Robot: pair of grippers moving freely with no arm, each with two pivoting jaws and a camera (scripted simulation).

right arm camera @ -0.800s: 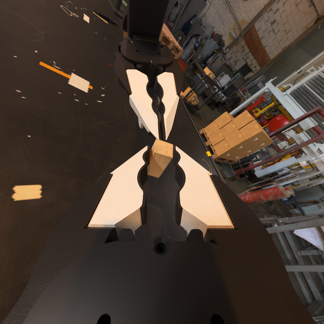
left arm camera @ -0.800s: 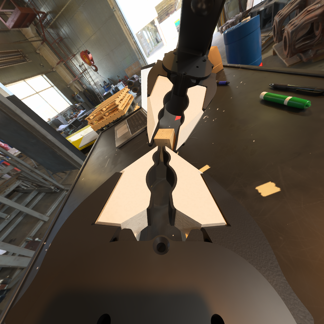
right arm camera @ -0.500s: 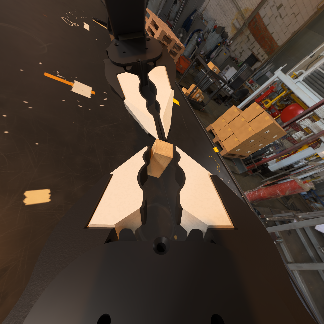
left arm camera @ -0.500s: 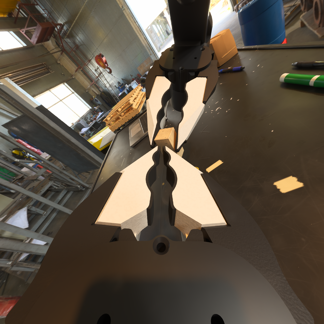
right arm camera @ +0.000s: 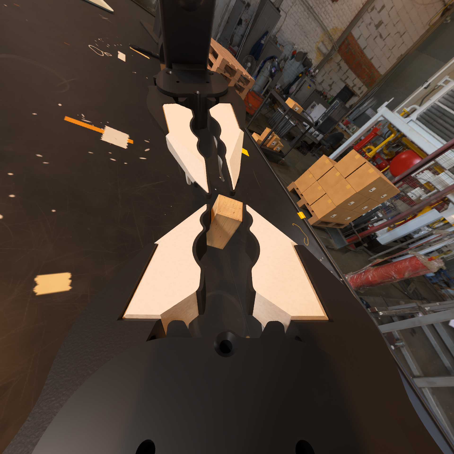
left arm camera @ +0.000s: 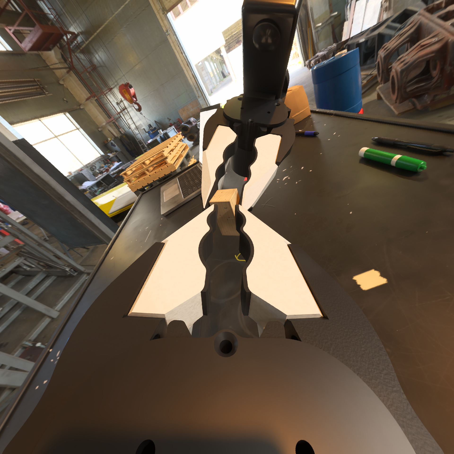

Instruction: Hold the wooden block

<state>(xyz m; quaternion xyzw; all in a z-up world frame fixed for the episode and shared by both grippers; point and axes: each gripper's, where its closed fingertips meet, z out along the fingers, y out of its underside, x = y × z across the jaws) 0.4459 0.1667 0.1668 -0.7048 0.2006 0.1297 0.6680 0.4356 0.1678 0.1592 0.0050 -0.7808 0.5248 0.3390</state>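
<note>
Wooden block (left arm camera: 225,208) sits above the dark table (left arm camera: 344,221), pinched at its 2 ends: left gripper (left arm camera: 225,213) clamps one, right gripper (right arm camera: 225,213) the other. Laptop (left arm camera: 183,188) lies left of the block, green marker (left arm camera: 391,159) right; no legible writing.

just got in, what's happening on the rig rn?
Two hand-held grippers face each other tip to tip above a dark worktable. The right hand-held gripper is shut on the wooden block, held clear of the table. The left hand-held gripper has the block's other end between its fingertips; a grip there isn't certain. A green marker and laptop lie untouched.
</note>
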